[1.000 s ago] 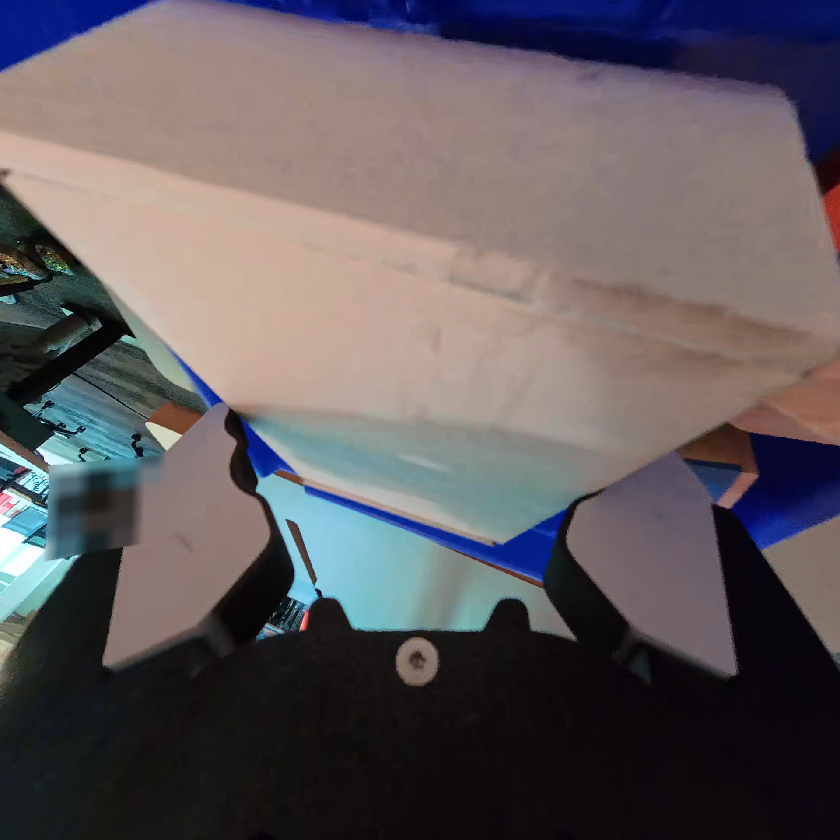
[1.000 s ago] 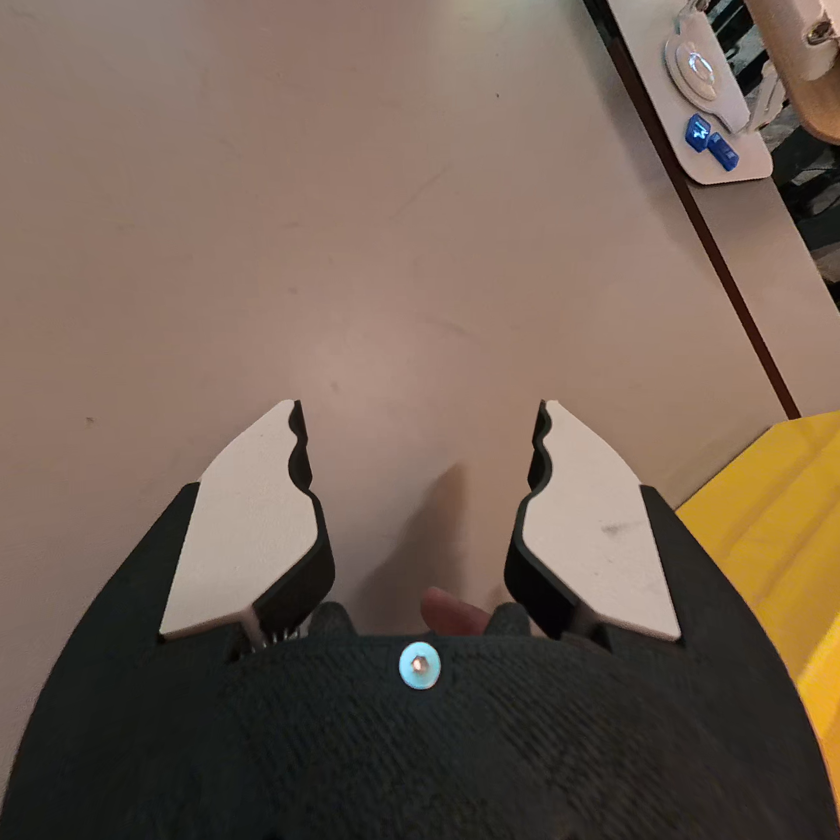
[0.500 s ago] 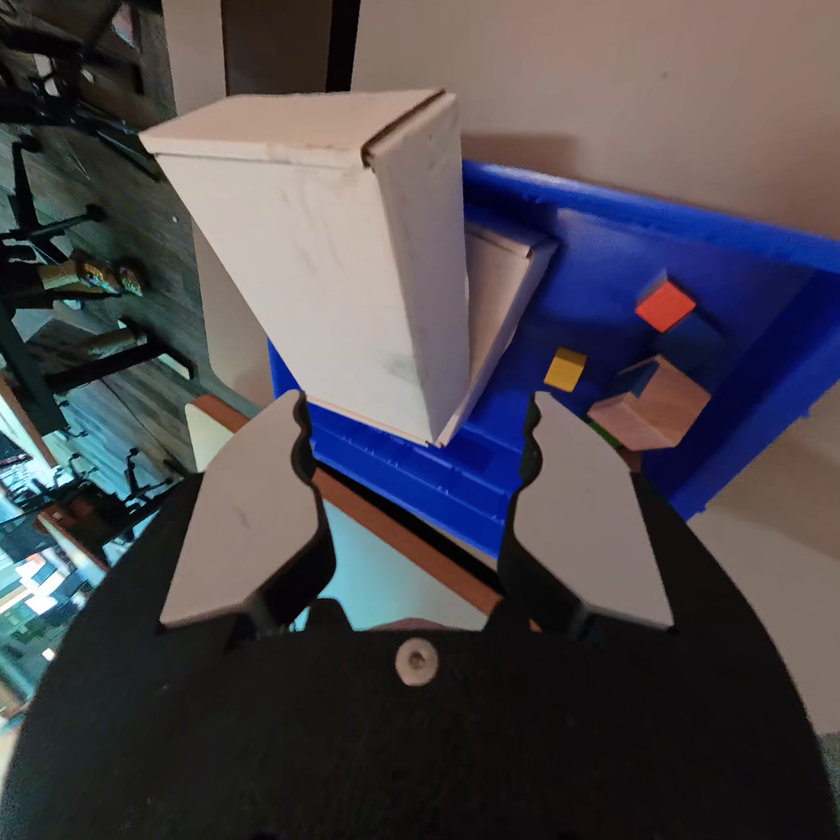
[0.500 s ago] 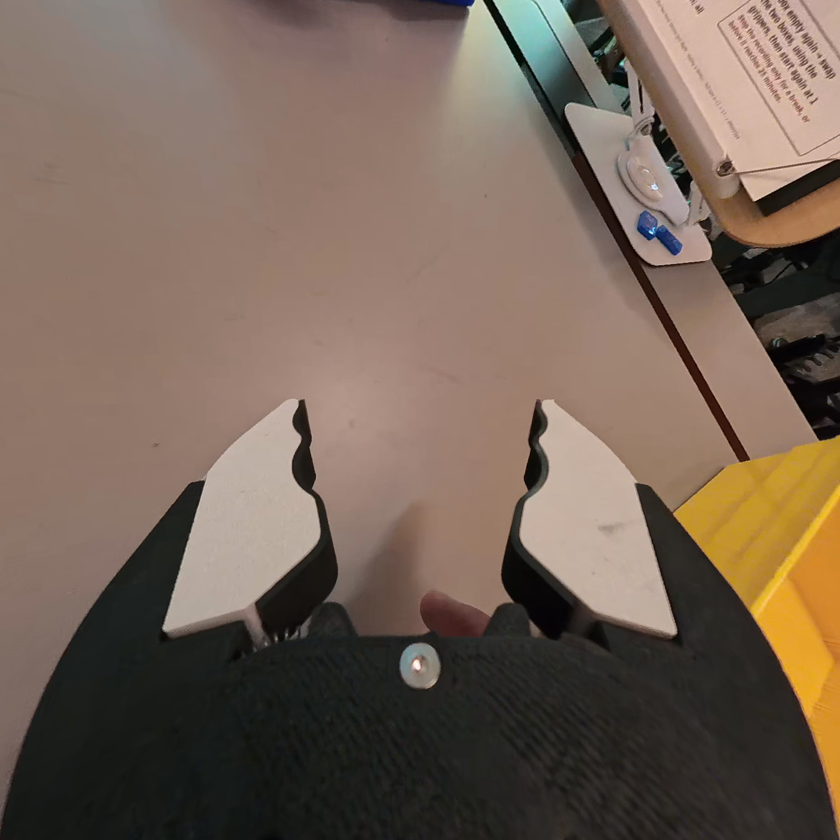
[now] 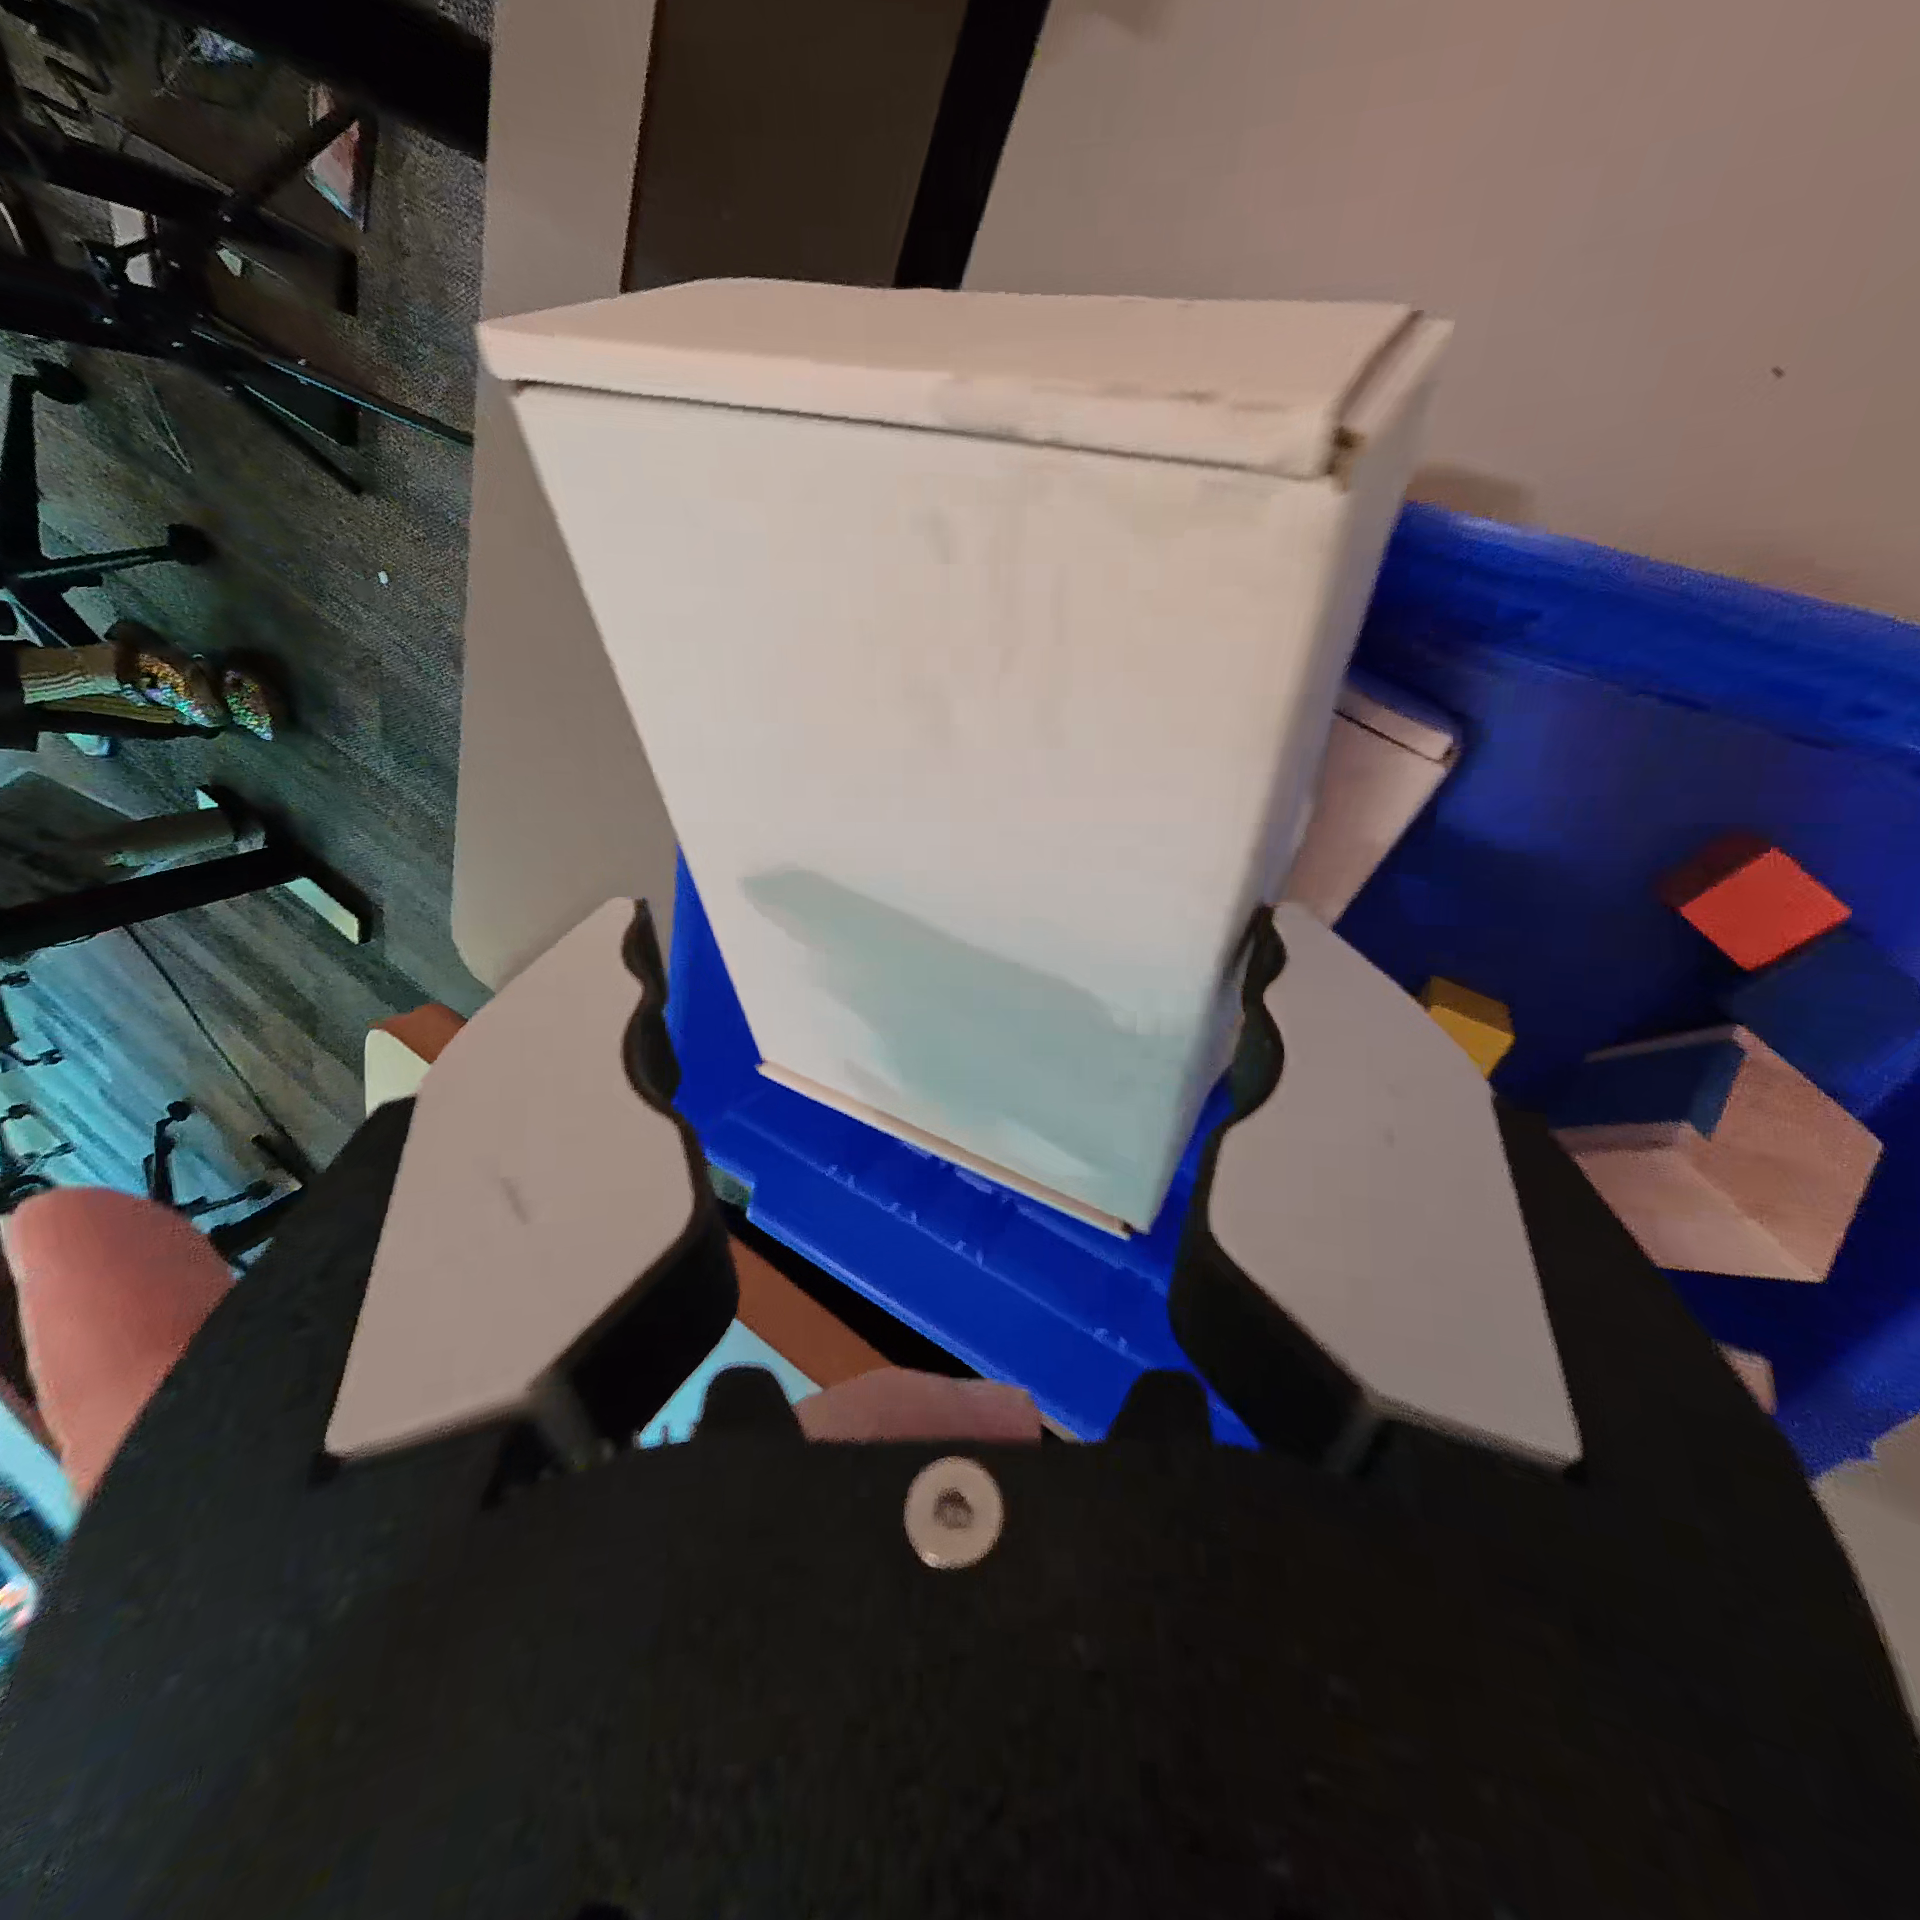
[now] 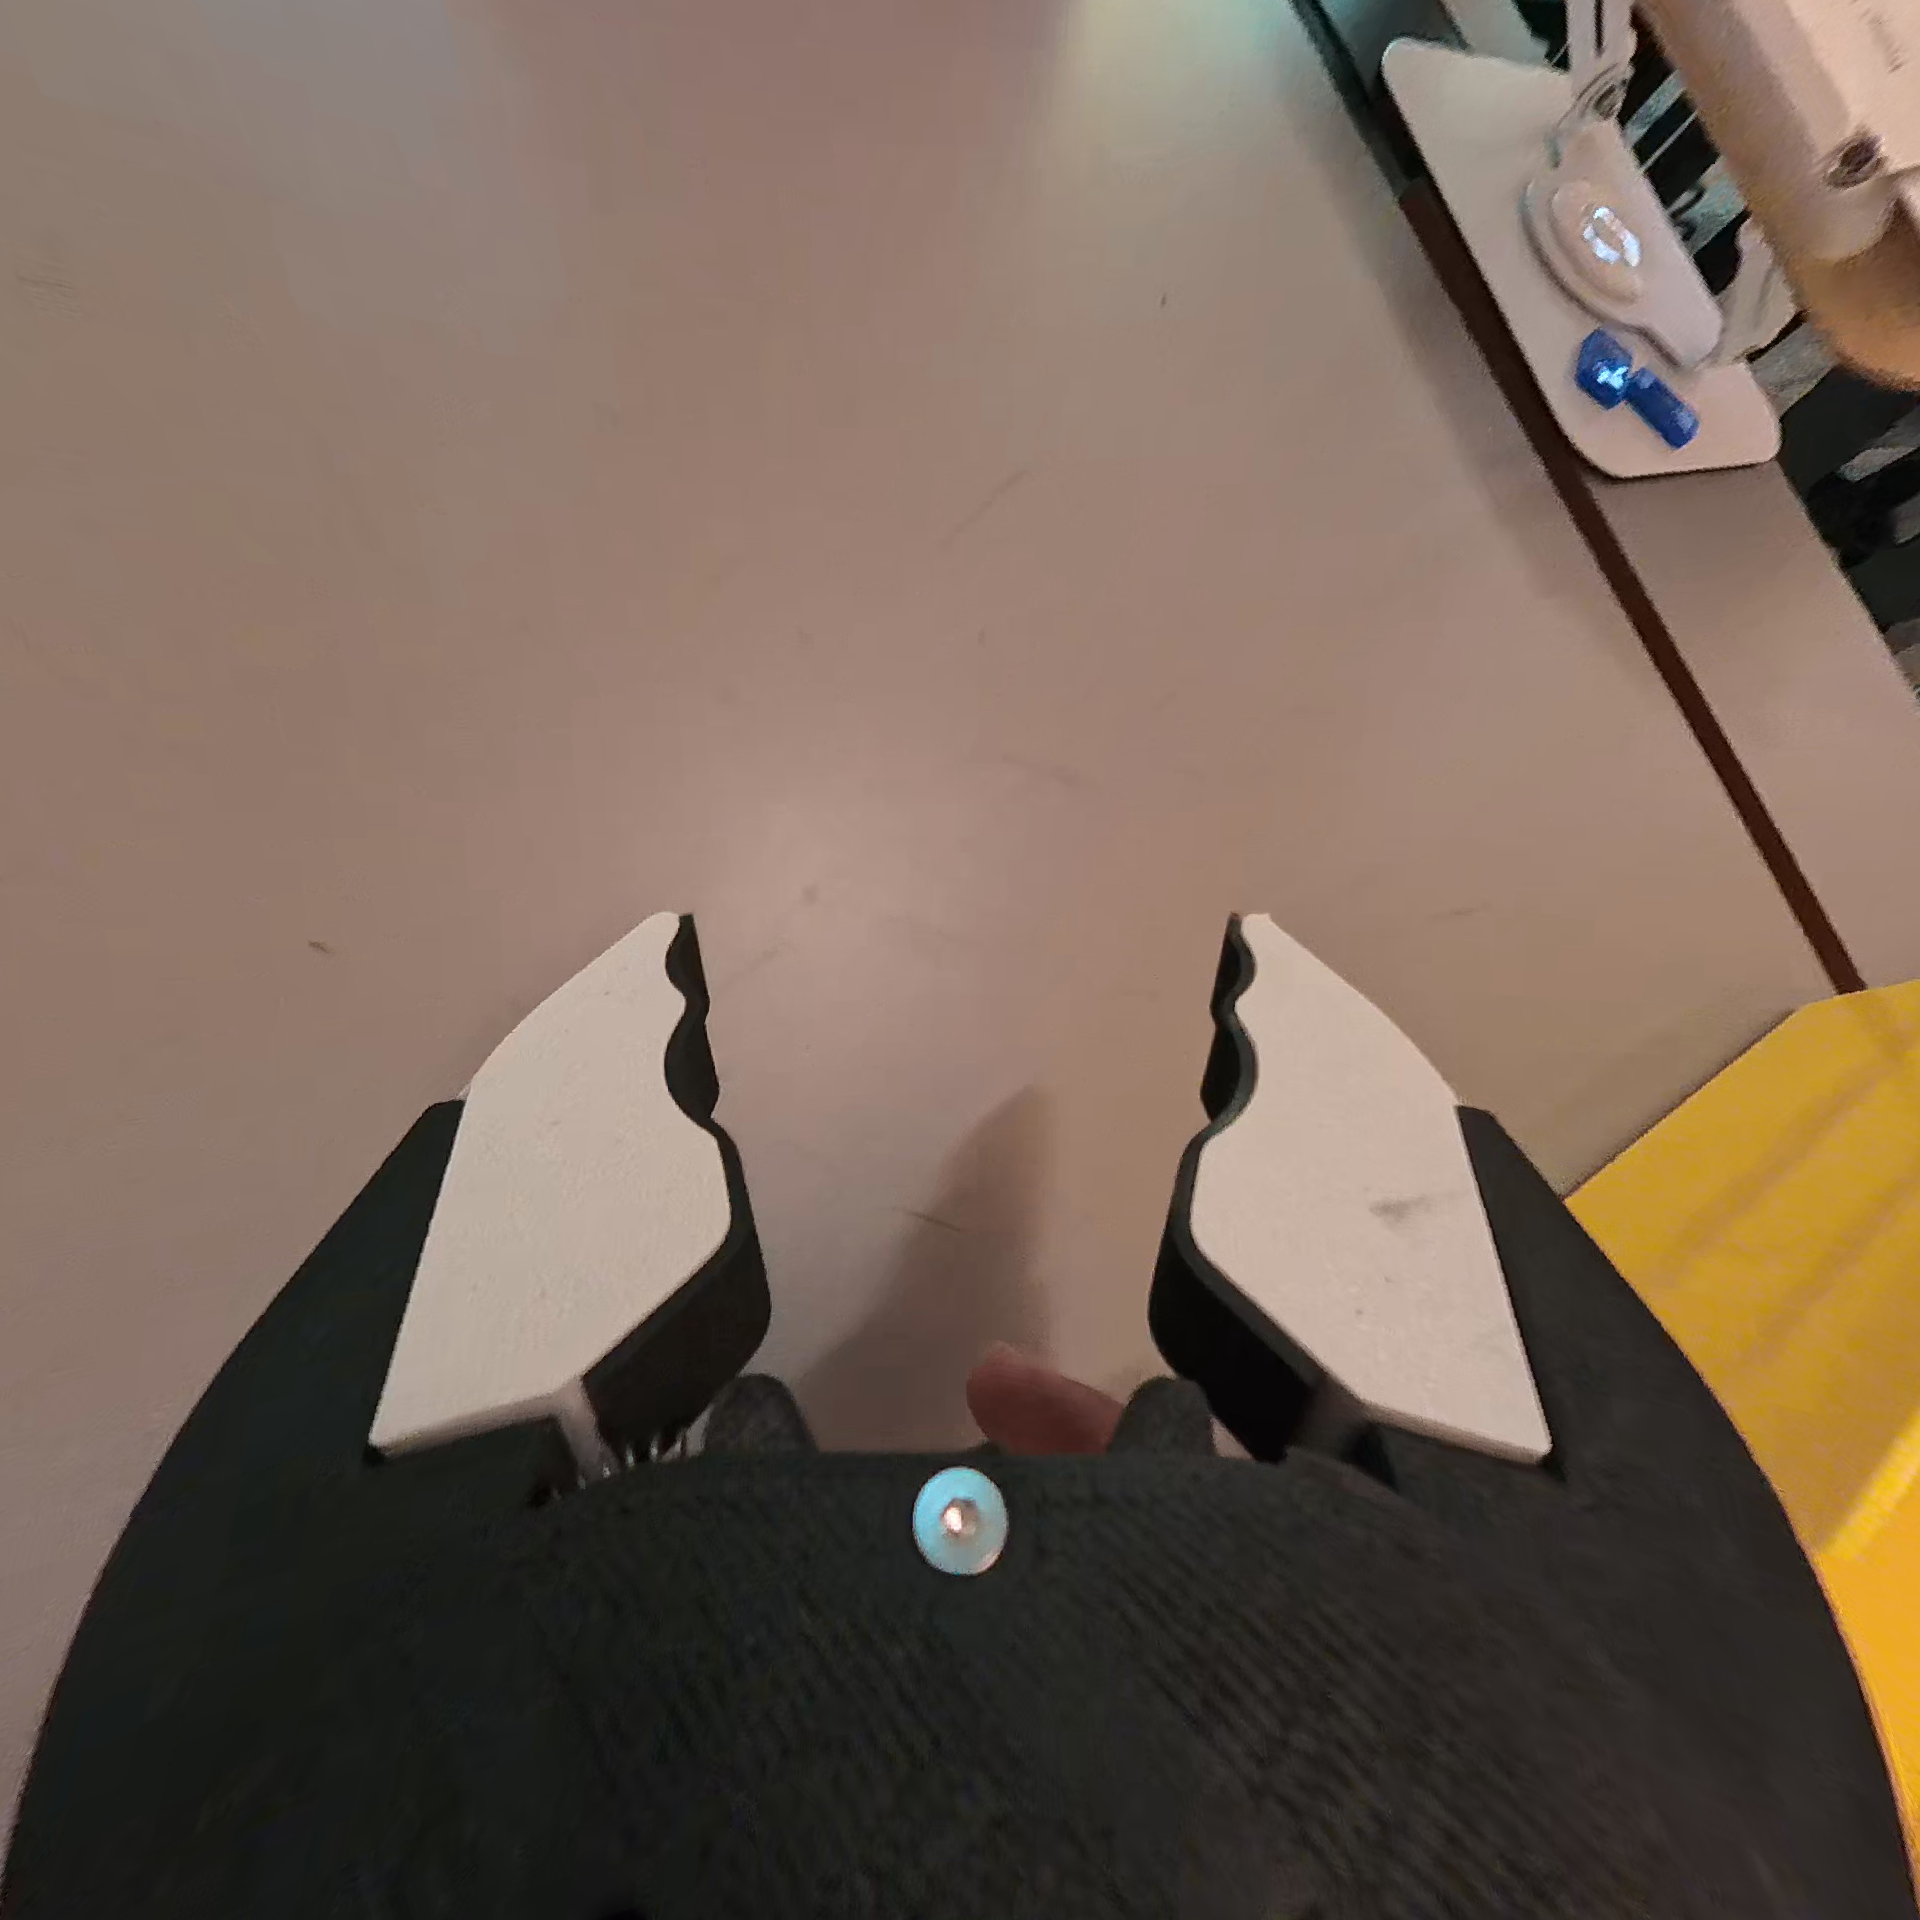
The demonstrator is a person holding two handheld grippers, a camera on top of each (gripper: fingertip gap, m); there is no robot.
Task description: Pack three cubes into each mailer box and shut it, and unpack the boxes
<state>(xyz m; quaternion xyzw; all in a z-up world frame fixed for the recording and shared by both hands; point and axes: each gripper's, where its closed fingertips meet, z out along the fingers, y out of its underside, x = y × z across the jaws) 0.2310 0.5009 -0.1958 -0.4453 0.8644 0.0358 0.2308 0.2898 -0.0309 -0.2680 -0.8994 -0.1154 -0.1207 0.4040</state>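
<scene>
A shut white mailer box stands on end on the near rim of a blue bin. My left gripper is open, and the box's lower end sits between its fingertips. The right fingertip is at the box's edge; a gap shows by the left one. Inside the bin lie a red cube, a yellow cube, a blue cube and a second white box behind the first. My right gripper is open and empty above the beige table.
A yellow bin is at the right of the right gripper. A white stand base with a blue clip sits past the table's right edge. A pale cardboard piece lies in the blue bin. Floor and chair legs show left of the box. Across from one pair of fingers to the other is roughly 55 cm. The red cube is closer to my left gripper, around 12 cm from its tips; the right tips are 45 cm off.
The white box filled the left view, then stood farther off to the left; now it is centred between the left fingers. The right gripper shifted slightly and stayed open.
</scene>
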